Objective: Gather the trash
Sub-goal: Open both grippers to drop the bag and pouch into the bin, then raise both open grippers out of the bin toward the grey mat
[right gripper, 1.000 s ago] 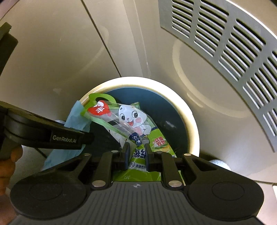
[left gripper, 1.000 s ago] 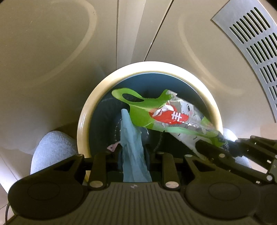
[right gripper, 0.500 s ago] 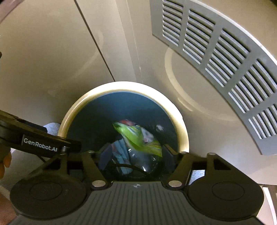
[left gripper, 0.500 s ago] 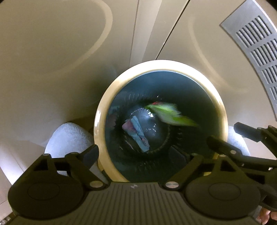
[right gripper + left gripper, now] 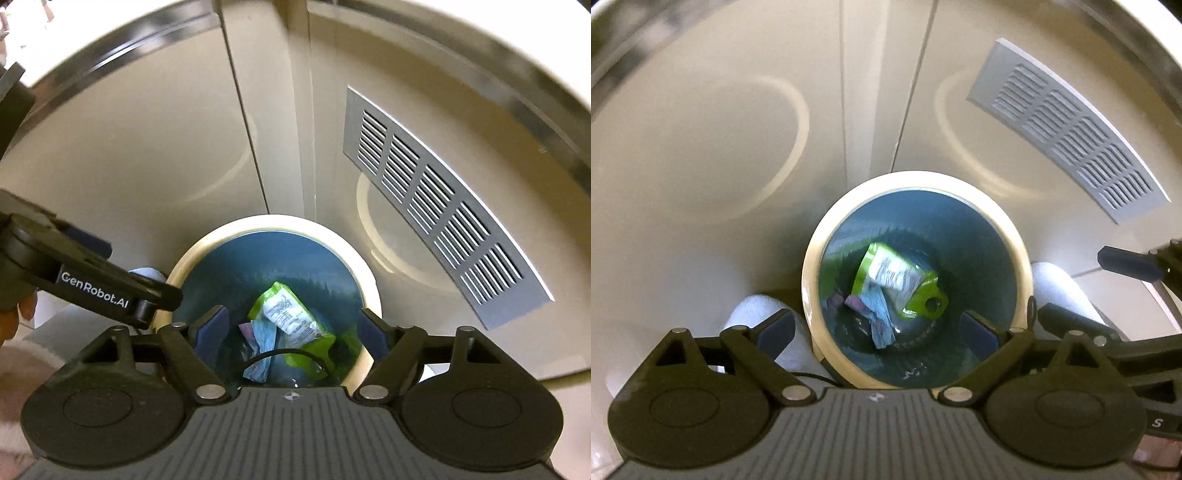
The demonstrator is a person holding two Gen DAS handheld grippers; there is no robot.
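Observation:
A round bin with a cream rim (image 5: 809, 266) (image 5: 369, 284) and dark blue inside stands below both grippers. A green and white snack bag (image 5: 894, 277) (image 5: 291, 321) lies at its bottom. A light blue wrapper (image 5: 877, 317) (image 5: 264, 345) lies beside it. My left gripper (image 5: 877, 332) is open and empty above the bin's near rim. My right gripper (image 5: 293, 326) is open and empty above the bin too. The left gripper's arm (image 5: 92, 284) shows at the left of the right wrist view.
Beige cabinet doors (image 5: 738, 147) stand behind the bin, with a grey vent grille (image 5: 1071, 129) (image 5: 436, 199) at the right. White rounded shapes (image 5: 753, 314) sit either side of the bin's base. The right gripper's fingers (image 5: 1126, 258) reach in at the right.
Both grippers opened and let go: the green bag and the blue wrapper dropped to the bottom of the bin. Both grippers have risen away from the bin.

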